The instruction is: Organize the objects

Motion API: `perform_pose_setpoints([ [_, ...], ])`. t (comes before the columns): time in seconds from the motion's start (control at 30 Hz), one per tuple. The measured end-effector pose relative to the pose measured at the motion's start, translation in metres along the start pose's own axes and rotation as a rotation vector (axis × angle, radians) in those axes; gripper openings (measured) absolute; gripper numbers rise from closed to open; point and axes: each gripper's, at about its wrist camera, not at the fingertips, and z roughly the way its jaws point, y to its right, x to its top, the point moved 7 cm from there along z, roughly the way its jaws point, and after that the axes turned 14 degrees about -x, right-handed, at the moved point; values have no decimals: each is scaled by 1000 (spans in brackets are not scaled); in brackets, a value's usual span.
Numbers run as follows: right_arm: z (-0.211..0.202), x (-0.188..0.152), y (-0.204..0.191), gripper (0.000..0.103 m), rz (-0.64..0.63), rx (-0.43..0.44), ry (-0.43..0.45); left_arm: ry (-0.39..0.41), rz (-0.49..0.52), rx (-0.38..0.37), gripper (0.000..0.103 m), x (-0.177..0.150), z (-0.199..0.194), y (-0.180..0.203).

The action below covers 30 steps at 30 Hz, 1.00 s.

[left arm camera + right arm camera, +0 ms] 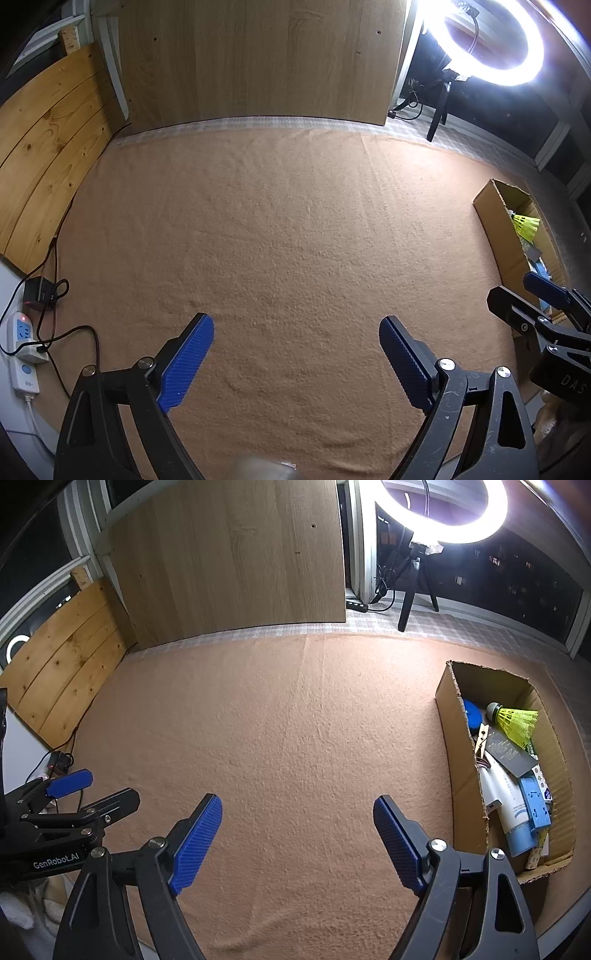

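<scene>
1. On the peach cloth (280, 720), nothing lies between either gripper's spread pads.
2. The cardboard box (454, 746) stands just right of the empty right gripper (297, 812), holding a yellow shuttlecock (517, 722), tube and clothespin.
3. The left gripper (296, 334) gapes empty, well apart from the box.

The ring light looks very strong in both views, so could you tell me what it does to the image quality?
Left wrist view: the ring light blows out the top right corner and flares over the window frame. Right wrist view: the same glare, yet the box and shuttlecock stay sharp. Both views bow straight edges near the rim, and the cloth is evenly lit.
</scene>
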Motion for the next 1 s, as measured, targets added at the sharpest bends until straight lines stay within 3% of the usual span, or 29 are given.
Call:
perform_pose_setpoints([
  [1.0,2,1,4,81,-4,-6,-2,-15,19,1,95,1,1,0],
])
